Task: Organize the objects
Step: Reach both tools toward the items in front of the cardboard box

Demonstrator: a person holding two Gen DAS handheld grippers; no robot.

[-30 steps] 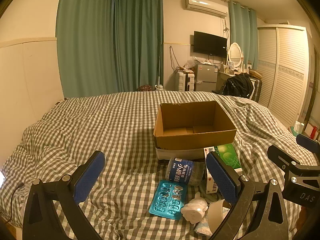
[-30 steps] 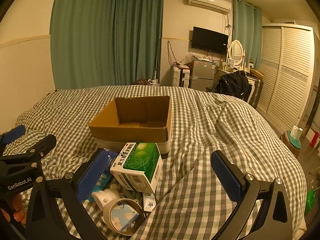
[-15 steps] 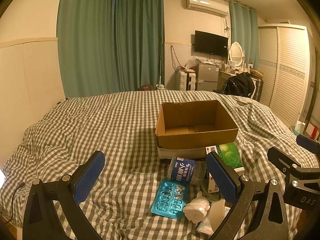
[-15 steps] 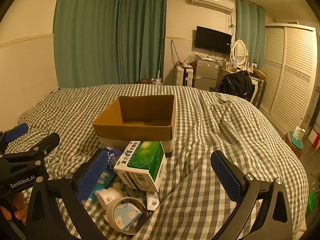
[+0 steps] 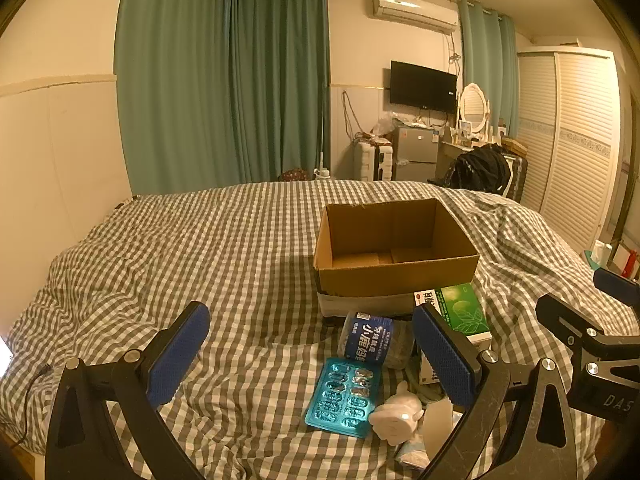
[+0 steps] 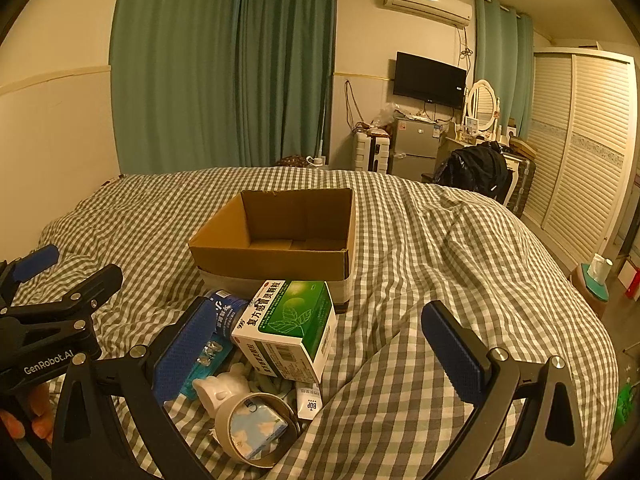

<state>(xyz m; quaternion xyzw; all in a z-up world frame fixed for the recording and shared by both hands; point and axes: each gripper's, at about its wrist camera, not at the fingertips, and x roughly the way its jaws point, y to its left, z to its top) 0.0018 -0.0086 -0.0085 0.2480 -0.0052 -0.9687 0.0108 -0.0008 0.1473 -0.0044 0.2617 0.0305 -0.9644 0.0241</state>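
Note:
An open cardboard box (image 5: 394,248) (image 6: 280,240) sits empty on the checked bed. In front of it lies a heap: a green and white medicine box (image 6: 290,326) (image 5: 460,312), a blue-labelled jar (image 5: 374,340) on its side, a teal blister pack (image 5: 346,396), a small white figurine (image 6: 222,388) (image 5: 396,414), a tape roll (image 6: 256,428) around a tissue pack, and a small white tube (image 6: 309,400). My left gripper (image 5: 312,354) is open, above the bed left of the heap. My right gripper (image 6: 324,350) is open, with the medicine box between its fingers but untouched.
The checked duvet (image 5: 180,264) covers the whole bed, with folds at the right (image 6: 460,248). Beyond the bed stand green curtains (image 5: 224,80), a small fridge (image 6: 416,148), a backpack (image 6: 478,170) and a white wardrobe (image 6: 580,152). A hand (image 6: 24,420) holds the left gripper.
Both grippers have drifted slightly forward and to the left, so the box and heap sit a little further right in each view. Both stay open; nothing on the bed has moved.

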